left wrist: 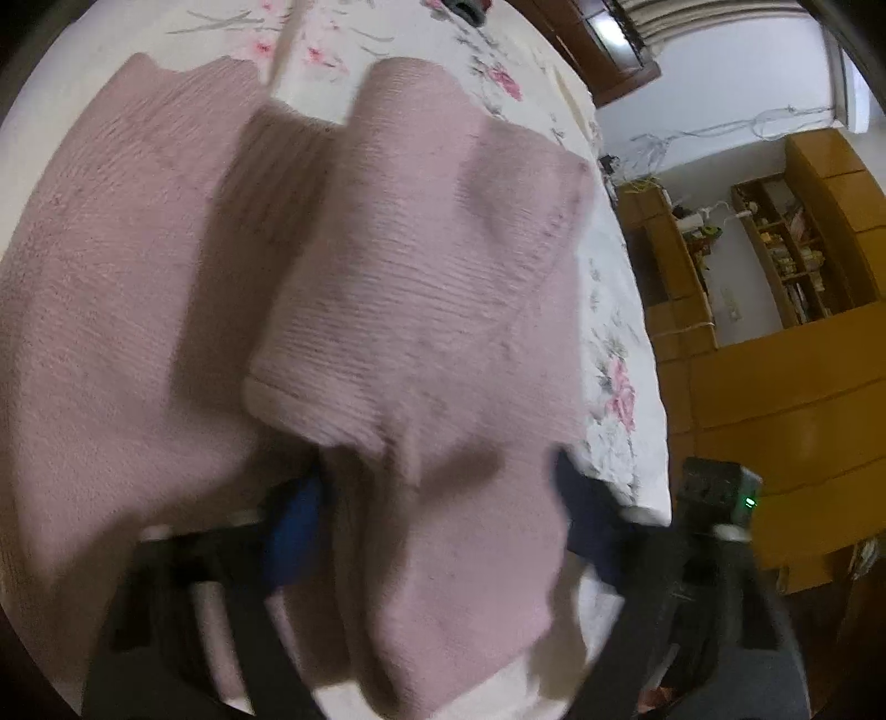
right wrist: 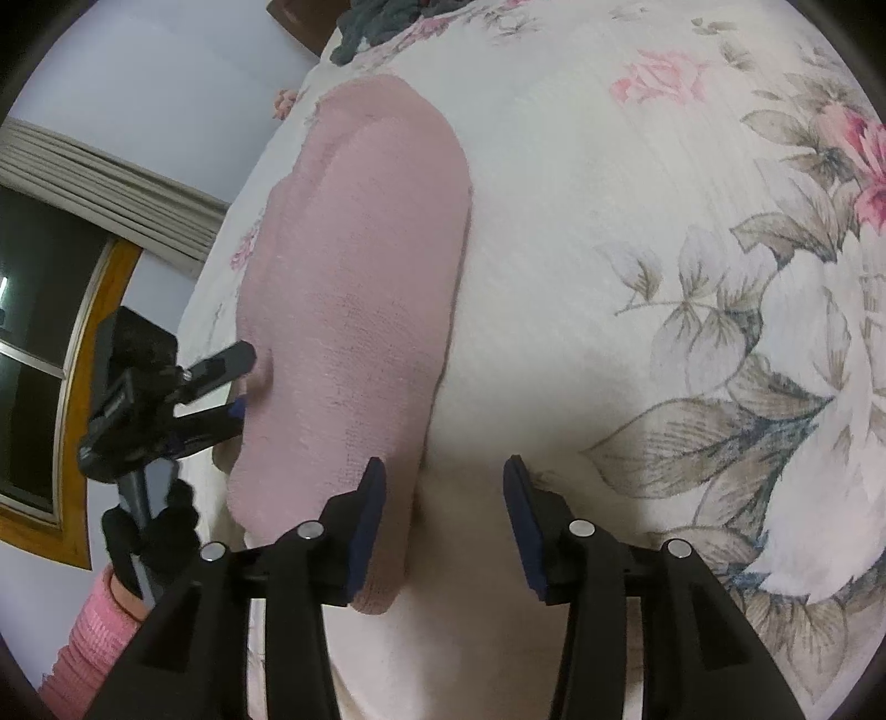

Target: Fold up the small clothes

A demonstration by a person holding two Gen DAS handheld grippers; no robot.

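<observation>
The bedspread [right wrist: 609, 194], cream with pink roses and grey-green leaves, is covering the whole work surface in both views; it is lying fairly flat. On it the pink knitted garment [right wrist: 360, 288] is resting as a long, partly folded shape, running away from the right wrist camera toward the far edge of the bed; in the left wrist view the same garment [left wrist: 421, 266] is filling most of the frame, one layer lying doubled over another and a loose flap draping down toward the camera, though motion blur is softening the detail.

Yellow wooden shelving [left wrist: 786, 249] is standing against the wall beyond the bed edge; a window with a wooden frame [right wrist: 66, 343] is showing at the left of the right wrist view; a dark heap of cloth [right wrist: 382, 22] is sitting at the far end of the bed, too small to identify.

The right gripper [right wrist: 443, 515] is hovering just above the bedspread with its jaws spread apart and nothing between them; its left finger is sitting beside the near end of the garment. The left gripper [right wrist: 243, 382] is reaching in at the garment's left edge; its fingers are standing wide apart in the left wrist view, with the garment flap hanging between them, so it is released rather than clamped. A hand in a black glove [right wrist: 160, 531] is holding the left tool, with a pink sleeve [right wrist: 94, 637] below it.
</observation>
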